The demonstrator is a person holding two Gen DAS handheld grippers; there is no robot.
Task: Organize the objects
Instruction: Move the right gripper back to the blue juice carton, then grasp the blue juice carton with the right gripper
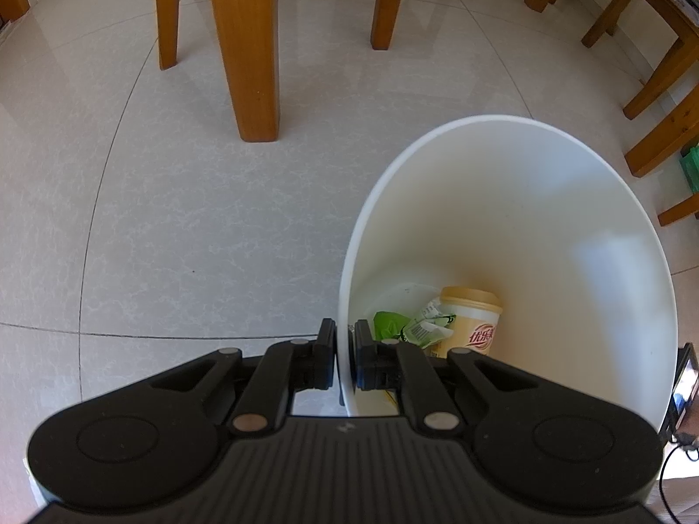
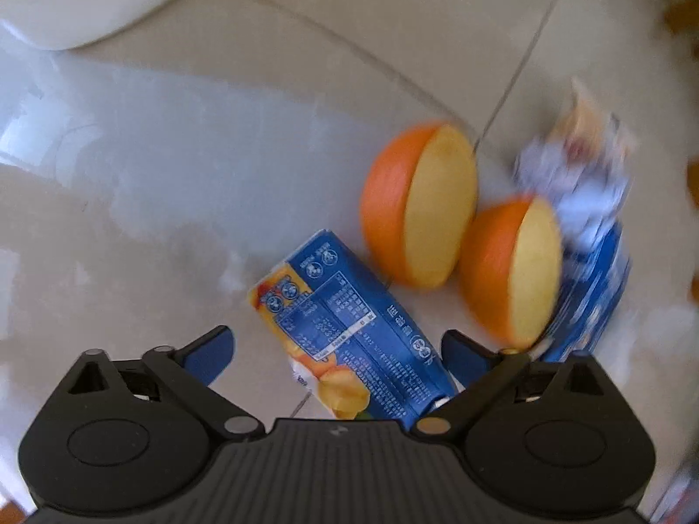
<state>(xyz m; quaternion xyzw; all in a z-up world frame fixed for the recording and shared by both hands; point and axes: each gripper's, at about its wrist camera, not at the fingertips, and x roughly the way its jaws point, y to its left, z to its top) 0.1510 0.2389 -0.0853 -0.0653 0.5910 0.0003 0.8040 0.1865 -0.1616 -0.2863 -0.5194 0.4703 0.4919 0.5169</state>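
Right up close, the left gripper (image 1: 345, 360) was clamped tight on the near rim of the white bin (image 1: 524, 201), one finger outside the wall and one inside. Down in the bin lay a yellow drink cup (image 1: 469, 321) on its side, with green-and-white crumpled wrappers (image 1: 408, 325) just beside it. Wooden furniture legs (image 1: 244, 43) stood on the tiled floor (image 1: 174, 218) beyond.

Over on the other side, the right gripper (image 2: 336, 351) pointed down at the floor, jaws spread wide and not touching anything, with a blue and yellow juice carton (image 2: 345, 327) lying flat between its blue fingertips (image 2: 209, 353). Two orange fruit halves (image 2: 419, 205) sat just past the carton, close together, and a blurred blue-and-white crumpled package (image 2: 581, 218) lay against the nearer half.
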